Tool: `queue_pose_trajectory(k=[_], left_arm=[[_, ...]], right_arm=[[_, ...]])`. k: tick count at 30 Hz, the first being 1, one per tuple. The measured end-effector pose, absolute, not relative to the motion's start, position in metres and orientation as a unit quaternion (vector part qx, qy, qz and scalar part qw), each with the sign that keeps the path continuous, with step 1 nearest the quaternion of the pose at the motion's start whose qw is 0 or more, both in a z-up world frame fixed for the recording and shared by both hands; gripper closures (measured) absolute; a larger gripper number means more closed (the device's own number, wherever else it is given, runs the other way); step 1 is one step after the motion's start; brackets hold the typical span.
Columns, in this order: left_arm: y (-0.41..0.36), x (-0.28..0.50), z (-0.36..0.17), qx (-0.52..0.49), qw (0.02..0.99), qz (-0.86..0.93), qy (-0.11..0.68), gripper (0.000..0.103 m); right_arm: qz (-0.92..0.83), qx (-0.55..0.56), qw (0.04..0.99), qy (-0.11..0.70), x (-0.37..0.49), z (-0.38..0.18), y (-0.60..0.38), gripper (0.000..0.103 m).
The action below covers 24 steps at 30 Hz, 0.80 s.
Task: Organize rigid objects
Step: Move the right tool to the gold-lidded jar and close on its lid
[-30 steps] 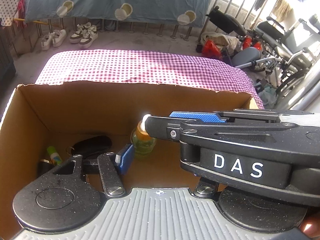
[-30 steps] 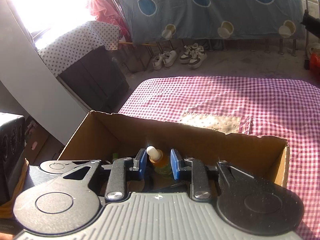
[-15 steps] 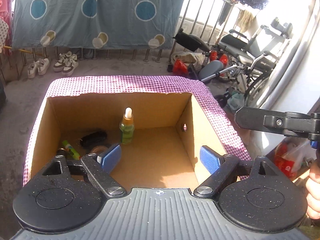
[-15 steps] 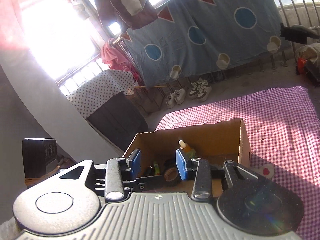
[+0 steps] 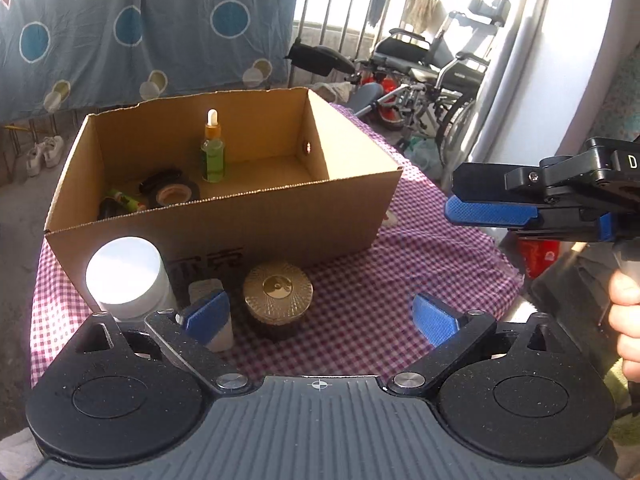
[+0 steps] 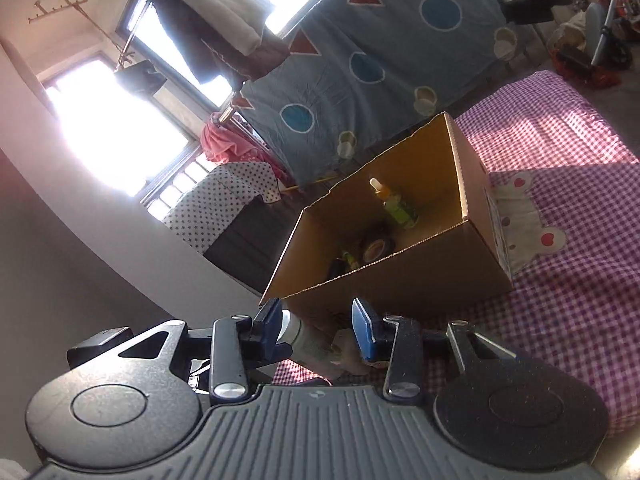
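A cardboard box (image 5: 280, 220) stands on the pink checked cloth (image 5: 420, 280). Inside it a dropper bottle (image 5: 213, 148) stands upright, next to a tape roll (image 5: 174, 194), a small green tube (image 5: 124, 199) and dark items. In front of the box stand a white-lidded jar (image 5: 124, 276), a small pale bottle (image 5: 208, 292) and a gold-lidded jar (image 5: 278, 292). My left gripper (image 5: 320, 316) is open and empty, low before the gold-lidded jar. My right gripper (image 6: 316, 326) is open and empty, off to the right of the box (image 6: 400, 248); it also shows in the left wrist view (image 5: 520, 200).
A wheelchair (image 5: 432, 76) and clutter stand beyond the table's far right. A blue patterned sheet (image 5: 140, 32) hangs behind. A dotted cloth covers a dark cabinet (image 6: 224, 216) to the left. A white patch with hearts (image 6: 528, 216) lies on the cloth beside the box.
Both grippers have pulled back out of the box and away from it. The right gripper has let go of the dropper bottle, which stands in the box, and swung to the right.
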<state>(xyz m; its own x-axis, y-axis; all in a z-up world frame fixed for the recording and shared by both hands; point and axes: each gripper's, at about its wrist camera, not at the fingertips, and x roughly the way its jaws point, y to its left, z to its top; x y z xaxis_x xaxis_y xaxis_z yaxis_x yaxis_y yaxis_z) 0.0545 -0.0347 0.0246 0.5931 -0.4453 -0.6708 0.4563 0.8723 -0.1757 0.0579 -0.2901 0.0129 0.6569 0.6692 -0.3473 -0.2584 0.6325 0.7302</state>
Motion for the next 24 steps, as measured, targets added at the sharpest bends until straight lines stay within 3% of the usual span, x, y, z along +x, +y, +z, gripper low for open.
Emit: queue_pose_trajectory(k=[13, 24], left_arm=[[-0.067, 0.073, -0.038, 0.069, 0.896, -0.219, 0.379, 0.005], [-0.077, 0.082, -0.047, 0.075, 0.898, -0.224, 0.372, 0.004]], right_arm=[[0.241, 0.27, 0.839, 0.405, 0.126, -0.058, -0.242, 0.064], [0.271, 0.239, 0.826, 0.433, 0.147, -0.067, -0.225, 0.062]])
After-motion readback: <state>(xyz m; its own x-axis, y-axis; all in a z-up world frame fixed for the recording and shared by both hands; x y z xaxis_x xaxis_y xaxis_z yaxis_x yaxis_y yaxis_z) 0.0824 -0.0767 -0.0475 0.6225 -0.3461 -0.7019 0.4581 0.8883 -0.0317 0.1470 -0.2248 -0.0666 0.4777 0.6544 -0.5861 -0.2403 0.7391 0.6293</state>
